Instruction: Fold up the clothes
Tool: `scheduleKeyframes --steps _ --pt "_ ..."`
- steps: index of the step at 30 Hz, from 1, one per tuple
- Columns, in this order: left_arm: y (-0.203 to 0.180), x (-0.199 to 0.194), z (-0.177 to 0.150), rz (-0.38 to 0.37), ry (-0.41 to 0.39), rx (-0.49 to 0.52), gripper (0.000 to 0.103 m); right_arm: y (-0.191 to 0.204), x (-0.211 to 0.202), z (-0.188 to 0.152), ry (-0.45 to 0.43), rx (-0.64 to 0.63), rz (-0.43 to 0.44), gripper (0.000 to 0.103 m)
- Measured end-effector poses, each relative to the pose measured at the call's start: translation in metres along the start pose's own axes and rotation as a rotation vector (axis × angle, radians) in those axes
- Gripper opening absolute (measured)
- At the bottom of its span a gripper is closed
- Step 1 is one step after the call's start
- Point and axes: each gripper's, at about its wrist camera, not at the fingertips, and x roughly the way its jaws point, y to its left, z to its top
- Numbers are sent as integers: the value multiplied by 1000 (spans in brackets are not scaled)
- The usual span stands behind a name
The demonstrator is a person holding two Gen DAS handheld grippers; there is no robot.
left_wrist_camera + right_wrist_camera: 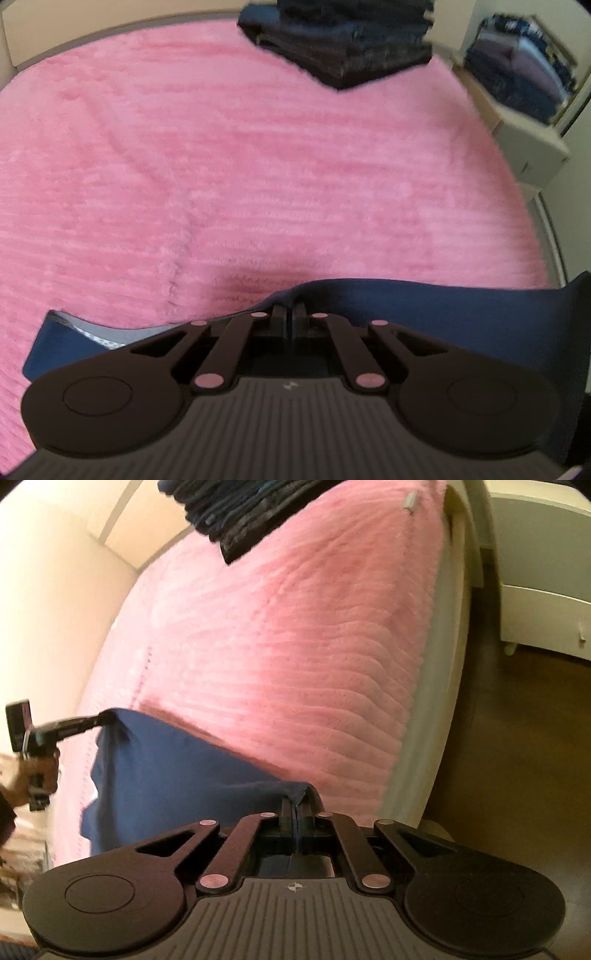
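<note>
Holding: your left gripper (pixel 289 314) and right gripper (pixel 297 806) each pinch the navy garment (pixel 177 771) tight.
Garment: stretched between them over the pink bed (pixel 295 657).
Far end: stack of folded dark clothes (pixel 343 40).
Bedside: white drawer unit (pixel 546 602).

Left claw (pixel 290 314) clamped on navy garment (pixel 424 302), pink bedspread (pixel 221 166), dark folded stack (pixel 343 44) beyond

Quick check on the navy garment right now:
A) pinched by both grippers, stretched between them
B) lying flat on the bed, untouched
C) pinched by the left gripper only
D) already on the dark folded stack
A: the left gripper and the right gripper are each shut on an edge of the navy garment, which is stretched between them over the pink blanket; the dark folded stack sits apart at the far end.
</note>
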Motion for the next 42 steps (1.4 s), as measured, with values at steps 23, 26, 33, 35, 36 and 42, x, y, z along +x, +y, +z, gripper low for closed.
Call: scheduleKeyframes --steps 23,26,33,35,36,42 --pt "44 -53 -60 144 -106 -284 25 22 12 20 -14 -123 -260 19" --pt "64 -103 -113 231 -131 -418 31 65 11 34 -47 -245 -226 74" --pt "80 -181 -262 375 -138 -780 44 212 73 55 43 -627 9 74" --pt "79 -188 -291 393 -129 -847 44 252 100 57 84 -751 63 74" --pt "78 -190 -304 400 -127 -874 44 272 115 59 107 -817 88 74" --pt "88 -182 -336 421 -162 -968 44 377 228 84 245 -1113 214 74"
